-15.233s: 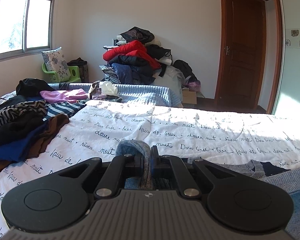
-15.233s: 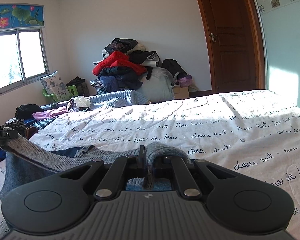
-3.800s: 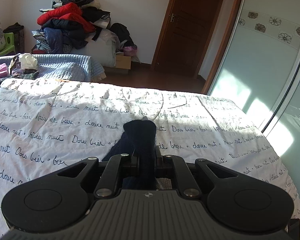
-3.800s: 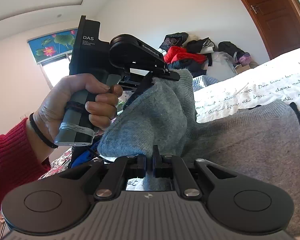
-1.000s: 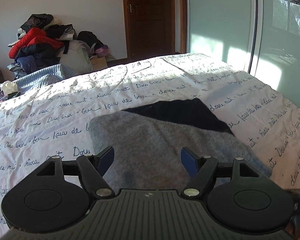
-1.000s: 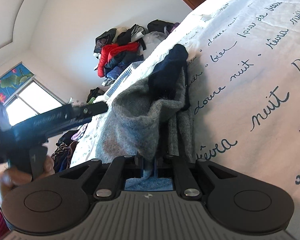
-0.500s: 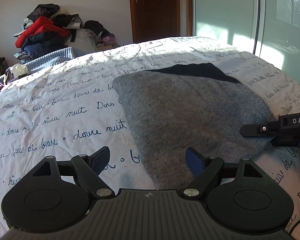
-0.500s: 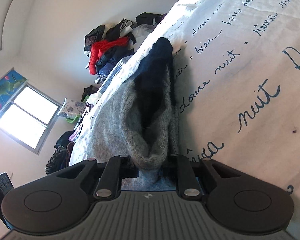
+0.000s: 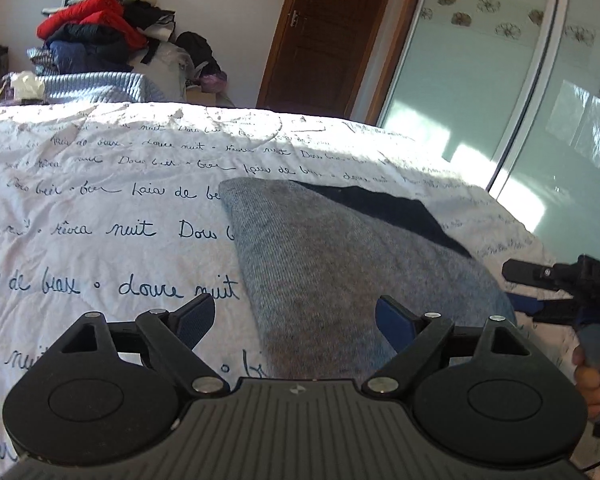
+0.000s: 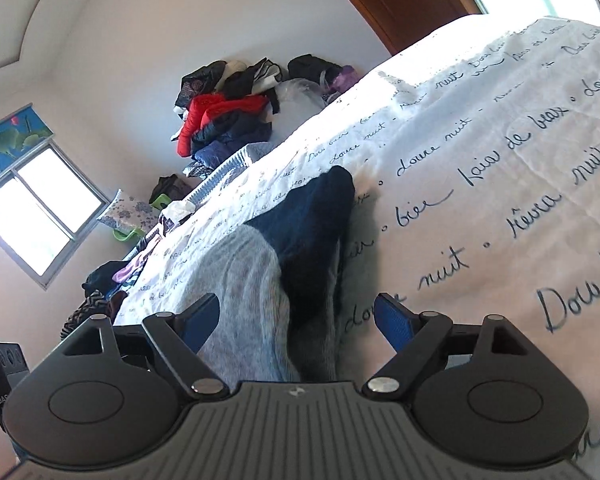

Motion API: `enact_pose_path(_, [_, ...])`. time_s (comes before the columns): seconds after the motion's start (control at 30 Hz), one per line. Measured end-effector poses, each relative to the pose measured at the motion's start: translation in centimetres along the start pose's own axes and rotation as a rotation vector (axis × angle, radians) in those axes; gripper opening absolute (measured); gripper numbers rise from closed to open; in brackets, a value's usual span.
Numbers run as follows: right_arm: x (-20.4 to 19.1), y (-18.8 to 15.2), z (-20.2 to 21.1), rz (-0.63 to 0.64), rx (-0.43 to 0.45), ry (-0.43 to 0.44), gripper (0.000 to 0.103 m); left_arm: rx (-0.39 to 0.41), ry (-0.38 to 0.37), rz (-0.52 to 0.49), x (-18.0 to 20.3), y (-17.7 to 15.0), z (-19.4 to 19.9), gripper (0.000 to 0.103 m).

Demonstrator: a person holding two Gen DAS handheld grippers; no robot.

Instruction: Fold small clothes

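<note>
The room around me was white-walled, with a brown wooden door (image 9: 324, 36) and pale green sliding wardrobe panels (image 9: 512, 92) printed with small flowers along one side. A window (image 10: 40, 208) under a lotus-print blind (image 10: 12, 136) stood on the far wall. Most of what I saw was the bed, covered by a white bedspread (image 9: 100, 184) with dark handwritten French words across it, part in sunlight. Beyond its far edge lay a blue quilted cover (image 9: 100, 88), and behind that a tall heap of clothes (image 9: 96, 36) topped by a red jacket against the wall. More loose garments (image 10: 112, 276) sat at the window end of the bed.

The grey sweater (image 9: 332, 272) lay folded flat on the bedspread, its navy band (image 9: 384, 208) at the far edge. My left gripper (image 9: 296, 320) stood wide with nothing pinched; its jaws had just been opening further, its right pad over the sweater's near end and its left pad over bare bedspread. My right gripper (image 10: 296, 320) sat at the sweater's right edge, its jaws having just sprung apart, standing wide with the sweater's folded edge lying loose between the 2 pads, neither visibly pressing it. In the left camera, my right hand (image 9: 592, 376) showed at the frame's edge around its handle.
</note>
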State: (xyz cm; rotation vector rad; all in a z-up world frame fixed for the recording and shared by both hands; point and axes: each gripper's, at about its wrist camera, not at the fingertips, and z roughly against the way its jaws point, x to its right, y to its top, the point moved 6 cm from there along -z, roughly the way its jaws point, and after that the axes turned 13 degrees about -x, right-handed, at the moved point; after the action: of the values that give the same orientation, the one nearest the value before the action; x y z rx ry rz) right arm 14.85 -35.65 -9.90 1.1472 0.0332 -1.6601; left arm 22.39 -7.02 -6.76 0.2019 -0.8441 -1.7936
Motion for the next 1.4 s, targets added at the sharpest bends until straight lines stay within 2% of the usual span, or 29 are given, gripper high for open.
enact_pose_path(0.1, [1.4, 2.2, -2.6, -0.037, -0.055, 0.039, 0.086, -0.035, -0.083, 0.101, -1.6, 1.7, -1.9, 0.086])
enact_pose_path(0.23, [2.6, 4.7, -6.2, -0.082, -0.135, 0.136, 0.086, -0.071, -0.163, 0.231, -4.1, 3.4, -4.5, 0.086])
enact_pose_path(0.4, [2.6, 7.1, -9.7, -0.059, -0.219, 0.262, 0.084, -0.096, -0.261, 0.252, -4.9, 4.9, -7.0, 0.086])
enact_pose_path(0.5, [2.4, 8.4, -11.1, -0.034, -0.235, 0.291, 0.084, -0.094, -0.33, 0.265, -4.7, 5.8, -8.4, 0.085])
enact_pose_path(0.6, [2.0, 9.3, -12.4, -0.002, -0.256, 0.306, 0.083, -0.082, -0.348, 0.295, -4.9, 6.7, -9.6, 0.081])
enact_pose_path(0.63, [1.7, 9.5, -12.7, 0.01, -0.259, 0.299, 0.082, -0.082, -0.345, 0.301, -5.0, 6.9, -9.9, 0.075])
enact_pose_path(0.67, [1.5, 9.6, -13.0, 0.021, -0.268, 0.279, 0.073, -0.085, -0.337, 0.303, -5.0, 7.0, -10.2, 0.061])
enact_pose_path(0.7, [1.5, 9.6, -13.3, 0.031, -0.279, 0.252, 0.055, -0.095, -0.315, 0.299, -5.1, 7.0, -10.5, 0.053])
enact_pose_path(0.73, [1.7, 9.5, -13.5, 0.035, -0.286, 0.221, 0.045, -0.104, -0.292, 0.288, -5.1, 7.0, -10.7, 0.043])
enact_pose_path(0.77, [1.9, 9.4, -13.7, 0.031, -0.281, 0.212, 0.034, -0.099, -0.275, 0.274, -5.1, 7.0, -10.7, 0.038])
enact_pose_path(0.87, [2.3, 9.4, -13.3, 0.01, -0.243, 0.225, 0.024, -0.059, -0.248, 0.231, -4.7, 6.7, -9.8, 0.028])
enact_pose_path(1.1, [-0.6, 10.6, -11.4, 0.153, -0.148, 0.22, 0.021, 0.051, -0.248, 0.152, -3.4, 7.8, -6.9, 0.023])
enact_pose_path(1.2, [-1.3, 11.5, -10.8, 0.186, -0.106, 0.215, 0.021, 0.078, -0.213, 0.135, -3.3, 8.7, -6.5, 0.023])
enact_pose_path(1.27, [-1.1, 12.2, -11.5, 0.169, -0.095, 0.169, 0.021, 0.056, -0.201, 0.161, -3.8, 9.0, -7.3, 0.023])
enact_pose_path(1.33, [0.1, 12.2, -12.9, 0.118, -0.123, 0.116, 0.024, 0.018, -0.17, 0.186, -4.1, 9.1, -8.3, 0.025])
enact_pose_path(1.4, [1.0, 11.9, -13.9, 0.086, -0.149, 0.044, 0.036, -0.002, -0.121, 0.18, -4.4, 9.0, -8.8, 0.027])
